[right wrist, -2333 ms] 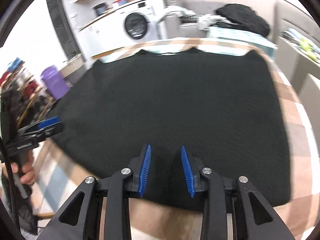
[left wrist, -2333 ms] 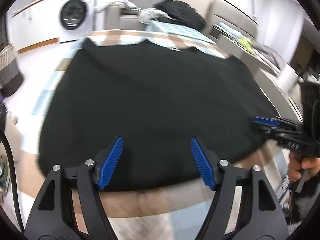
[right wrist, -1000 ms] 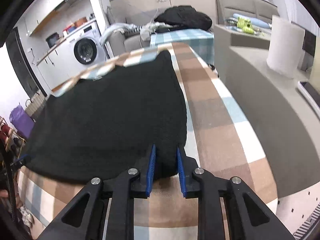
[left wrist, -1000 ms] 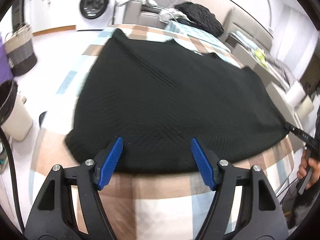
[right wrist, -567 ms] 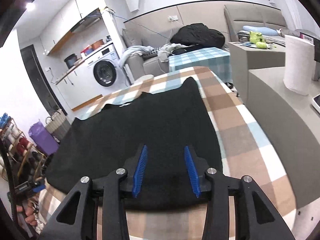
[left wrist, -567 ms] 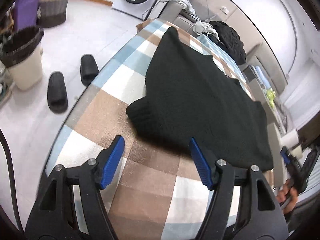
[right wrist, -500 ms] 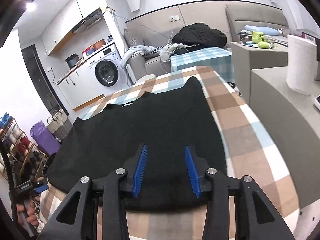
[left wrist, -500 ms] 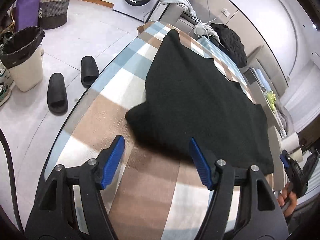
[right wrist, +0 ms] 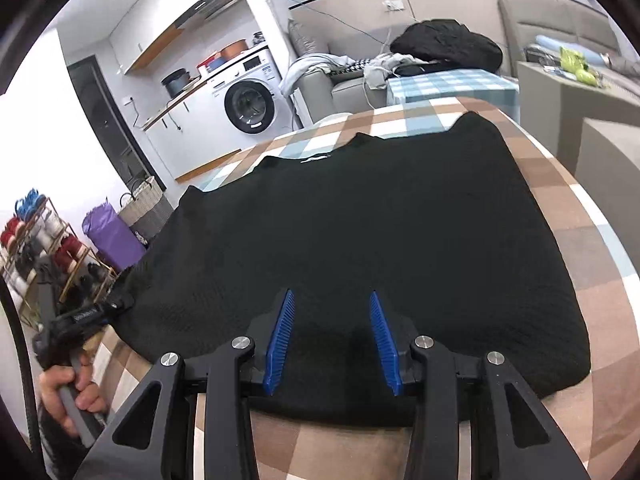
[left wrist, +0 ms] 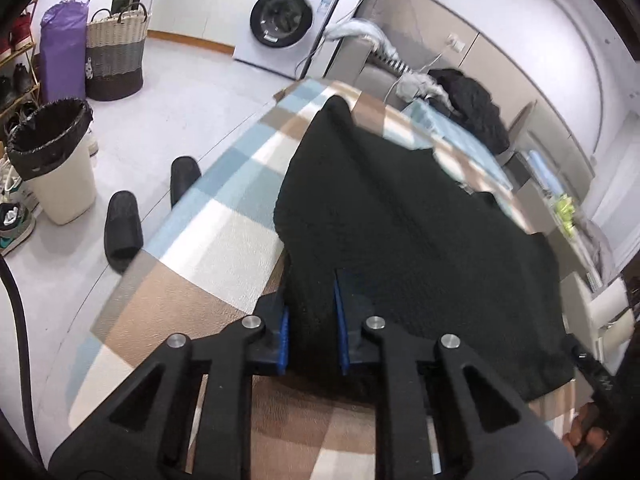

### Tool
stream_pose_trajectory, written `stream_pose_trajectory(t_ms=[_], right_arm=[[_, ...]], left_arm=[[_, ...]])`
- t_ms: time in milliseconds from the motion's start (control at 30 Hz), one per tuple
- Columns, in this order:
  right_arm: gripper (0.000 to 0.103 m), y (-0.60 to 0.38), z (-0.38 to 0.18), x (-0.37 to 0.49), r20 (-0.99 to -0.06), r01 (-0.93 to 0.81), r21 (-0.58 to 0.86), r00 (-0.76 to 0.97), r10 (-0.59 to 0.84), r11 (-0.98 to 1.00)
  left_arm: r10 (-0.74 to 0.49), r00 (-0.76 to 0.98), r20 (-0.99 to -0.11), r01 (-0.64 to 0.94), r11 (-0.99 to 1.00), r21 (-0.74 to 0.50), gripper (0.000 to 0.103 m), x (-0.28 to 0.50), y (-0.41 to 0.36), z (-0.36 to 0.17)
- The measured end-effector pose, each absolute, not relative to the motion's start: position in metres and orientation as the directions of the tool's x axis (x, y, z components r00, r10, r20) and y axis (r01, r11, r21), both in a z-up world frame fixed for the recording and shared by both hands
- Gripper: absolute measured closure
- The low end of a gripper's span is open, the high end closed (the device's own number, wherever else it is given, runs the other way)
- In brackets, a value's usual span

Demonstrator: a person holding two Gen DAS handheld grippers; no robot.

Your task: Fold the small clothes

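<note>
Left wrist view: we're pinching the garment (left wrist: 420, 236) corner nearest us with the left gripper (left wrist: 311, 330), cloth running long to our right across the table (left wrist: 208, 240), while the right gripper (right wrist: 331, 342) is hovering half-open, empty, over its near hem.

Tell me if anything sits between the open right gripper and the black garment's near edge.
Nothing visible does. The right gripper hangs open directly over the near hem of the black garment, with only bare checked tablecloth around it. The left gripper already pinches the garment's corner.
</note>
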State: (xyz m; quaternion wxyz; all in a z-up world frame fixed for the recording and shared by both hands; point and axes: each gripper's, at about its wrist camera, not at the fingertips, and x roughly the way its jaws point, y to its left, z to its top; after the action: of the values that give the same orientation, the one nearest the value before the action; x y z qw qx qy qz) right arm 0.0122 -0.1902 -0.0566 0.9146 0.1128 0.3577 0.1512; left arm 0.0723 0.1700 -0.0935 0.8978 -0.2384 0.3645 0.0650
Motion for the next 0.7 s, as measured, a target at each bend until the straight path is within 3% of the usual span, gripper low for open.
stream_pose_trajectory(t_ms=[233, 367, 500, 700], right_arm=[[0.063, -0.189, -0.068, 0.020, -0.658, -0.188, 0.310, 0.665, 0.354, 0.932], [0.063, -0.191, -0.067, 0.014, -0.662, -0.190, 0.299, 0.664, 0.347, 0.935], [0.063, -0.201, -0.064, 0.009, -0.660, -0.164, 0.319, 0.668, 0.343, 0.933], [0.059, -0.223, -0.051, -0.002, -0.645, -0.109, 0.292, 0.711, 0.280, 0.950]], left_arm=[[-0.068, 0.717, -0.693, -0.317, 0.855, -0.412, 0.091, 0.063, 0.181, -0.100], [-0.053, 0.751, -0.658, -0.267, 0.887, -0.376, 0.093, 0.066, 0.167, -0.075], [-0.074, 0.802, -0.593, -0.135, 0.944, -0.301, 0.095, 0.092, 0.127, -0.033], [-0.299, 0.807, -0.509, 0.234, 0.954, -0.189, 0.097, 0.136, 0.002, 0.009]])
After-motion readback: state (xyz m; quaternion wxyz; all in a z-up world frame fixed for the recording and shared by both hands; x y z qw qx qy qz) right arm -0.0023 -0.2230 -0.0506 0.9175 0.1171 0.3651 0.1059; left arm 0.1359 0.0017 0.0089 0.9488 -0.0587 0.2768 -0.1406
